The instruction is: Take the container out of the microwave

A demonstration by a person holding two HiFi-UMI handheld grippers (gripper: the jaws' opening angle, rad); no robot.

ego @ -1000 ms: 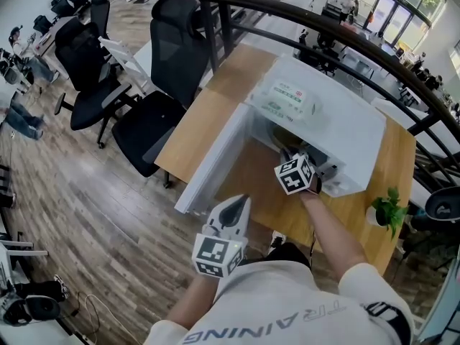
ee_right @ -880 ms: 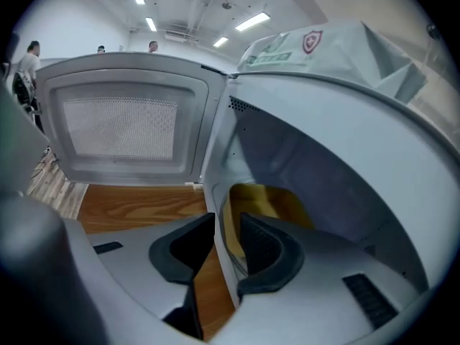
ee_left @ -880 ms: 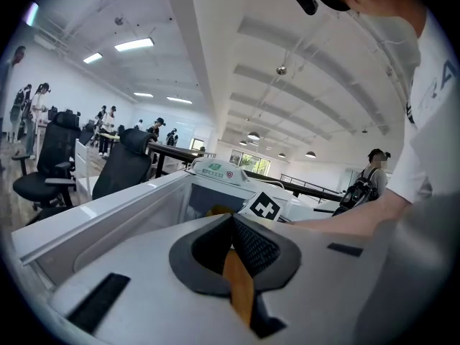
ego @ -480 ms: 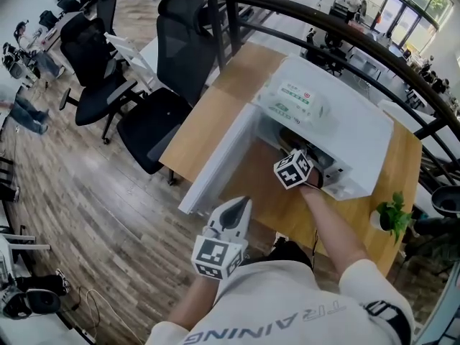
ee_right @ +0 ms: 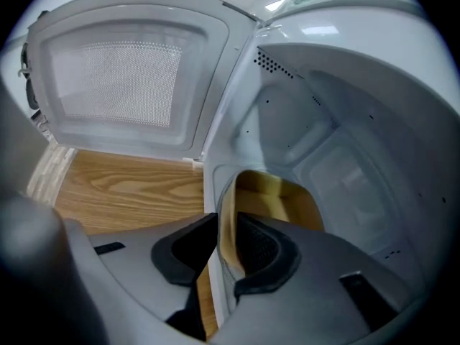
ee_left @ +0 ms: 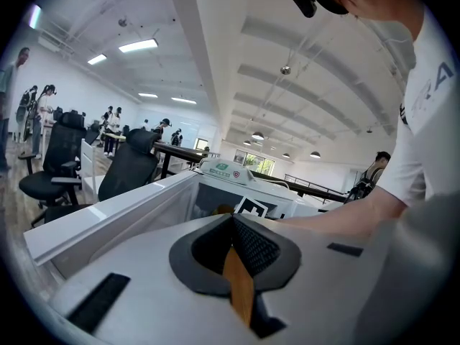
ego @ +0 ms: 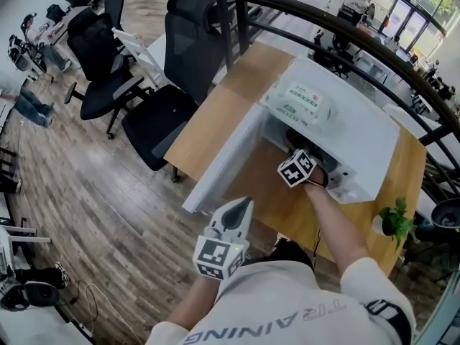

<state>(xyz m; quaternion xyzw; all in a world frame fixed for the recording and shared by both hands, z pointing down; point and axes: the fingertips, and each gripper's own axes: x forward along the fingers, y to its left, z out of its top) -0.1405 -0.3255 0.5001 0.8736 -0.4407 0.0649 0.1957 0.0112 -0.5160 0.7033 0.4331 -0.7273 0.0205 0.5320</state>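
Left tongs (ee_left: 232,225) closed beside wooden desk (ego: 208,128)

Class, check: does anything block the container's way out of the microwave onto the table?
Nothing visible does. The door stands swung open, and the right tool, its jaws just closing, grips the container by its wall.

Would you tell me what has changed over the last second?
The right gripper has just been closing its jaws onto the near wall of the container, inside the microwave. The left gripper stays shut and idle; the door is still open, the container still inside.
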